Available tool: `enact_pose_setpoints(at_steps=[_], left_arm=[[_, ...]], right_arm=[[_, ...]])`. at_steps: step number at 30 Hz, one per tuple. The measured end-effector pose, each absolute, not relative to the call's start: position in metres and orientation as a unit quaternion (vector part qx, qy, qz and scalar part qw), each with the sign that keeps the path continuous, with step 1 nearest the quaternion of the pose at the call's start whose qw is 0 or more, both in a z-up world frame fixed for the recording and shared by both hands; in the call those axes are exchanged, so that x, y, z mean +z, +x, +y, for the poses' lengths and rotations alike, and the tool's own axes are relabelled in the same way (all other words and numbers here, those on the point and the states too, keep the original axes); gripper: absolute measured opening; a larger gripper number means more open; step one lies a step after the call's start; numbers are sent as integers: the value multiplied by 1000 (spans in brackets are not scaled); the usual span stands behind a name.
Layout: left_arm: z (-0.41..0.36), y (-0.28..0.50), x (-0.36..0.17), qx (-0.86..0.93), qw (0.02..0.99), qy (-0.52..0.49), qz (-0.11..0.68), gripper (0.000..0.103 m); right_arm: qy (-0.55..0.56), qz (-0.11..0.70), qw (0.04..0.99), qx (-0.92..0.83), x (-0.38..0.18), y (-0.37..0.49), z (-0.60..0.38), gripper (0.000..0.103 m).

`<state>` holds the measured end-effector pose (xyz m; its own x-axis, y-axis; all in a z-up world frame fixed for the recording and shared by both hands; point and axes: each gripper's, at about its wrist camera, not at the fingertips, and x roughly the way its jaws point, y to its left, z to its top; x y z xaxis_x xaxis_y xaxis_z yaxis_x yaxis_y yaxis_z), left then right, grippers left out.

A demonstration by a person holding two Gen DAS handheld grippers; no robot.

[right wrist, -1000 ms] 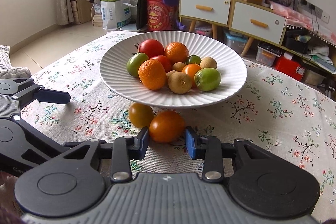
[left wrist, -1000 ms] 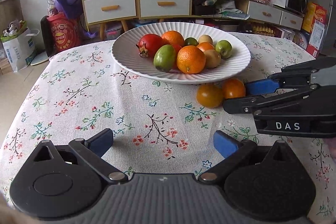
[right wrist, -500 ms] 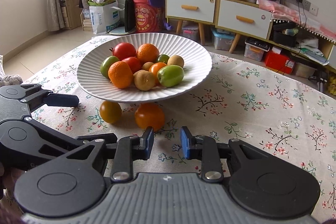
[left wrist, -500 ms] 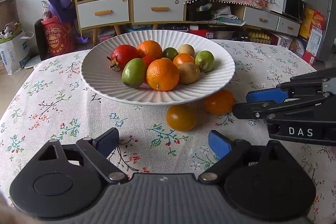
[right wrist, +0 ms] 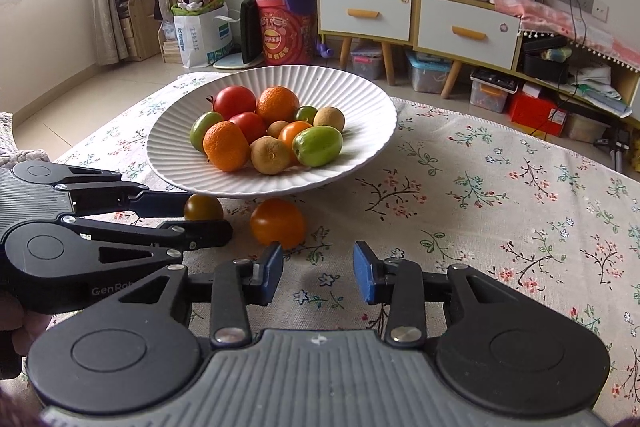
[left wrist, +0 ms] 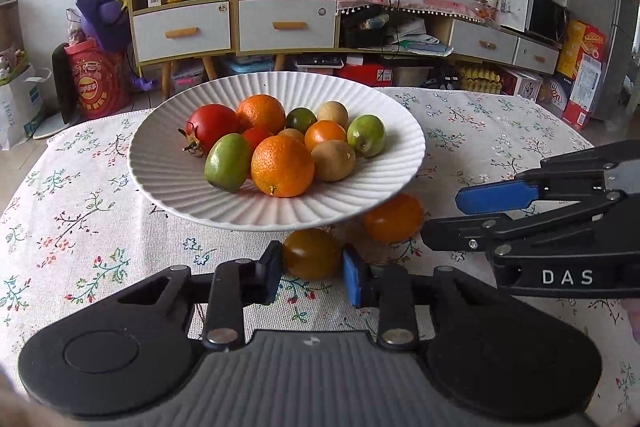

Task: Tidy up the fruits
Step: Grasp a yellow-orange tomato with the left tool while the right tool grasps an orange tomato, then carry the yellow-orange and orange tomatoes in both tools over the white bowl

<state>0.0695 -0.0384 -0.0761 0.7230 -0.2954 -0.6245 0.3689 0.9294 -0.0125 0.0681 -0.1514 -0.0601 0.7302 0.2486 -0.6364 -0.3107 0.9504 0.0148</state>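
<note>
A white ribbed plate (left wrist: 168, 183) sits on the table (left wrist: 80, 227), which is covered with a floral cloth. On the plate lies a heap of fruit: a red tomato (left wrist: 212, 125) at the back left, two oranges (left wrist: 282, 167), green fruits, brownish round ones and a small orange tomato among them.

Two fruits lie on the cloth just in front of the plate's near rim, partly under its overhang. The darker, orange-brown tomato (left wrist: 311, 253) is on the left, and the brighter orange tomato (left wrist: 394, 218) is just beside it on the right, the two close together but apart.

The left hand-held gripper (left wrist: 311, 273) has the darker tomato between its two blue-padded fingers, and its jaws are closing. Both pads sit right at the fruit's sides, the left one against the skin and the right one touching or nearly so. In the right wrist view that same gripper reaches in from the left with the darker tomato (right wrist: 203, 207) at its tips.

The right hand-held gripper (right wrist: 318, 269) has its jaws parting, with only bare cloth between the pads. The orange tomato (right wrist: 278, 221) rests just beyond its left fingertip, not gripped. In the left wrist view this gripper (left wrist: 472, 215) lies on the right, its tips near that tomato.
</note>
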Motion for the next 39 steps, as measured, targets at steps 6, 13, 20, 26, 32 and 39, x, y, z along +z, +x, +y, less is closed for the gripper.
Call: enact_pose_setpoints(at_steps=[6,13,20,26,32,39], left_arm=[[-25,65,-75,-175,922,63,339,35],[-10,60,-74,-166,921,65,347,35],[-6,56,-71,-167,919,68,350,35],[-2,53,-66,-168,920,70,347,35],[-3,49,-60,-169,921,75,342,35],[-3,44,-53,-169,923,77,336,35]], right_arm=[[-55,338,925,164,-59,73,-136,41],[-76,343,924,152,-62,80,-121,41],[-96,350,923,129,-64,84,-115,33],[-106,351,920,137,-60,78,-116,30],[-106,348,921,140,-51,71,-118,30],[-103,342,922,150,-40,63,-124,30]])
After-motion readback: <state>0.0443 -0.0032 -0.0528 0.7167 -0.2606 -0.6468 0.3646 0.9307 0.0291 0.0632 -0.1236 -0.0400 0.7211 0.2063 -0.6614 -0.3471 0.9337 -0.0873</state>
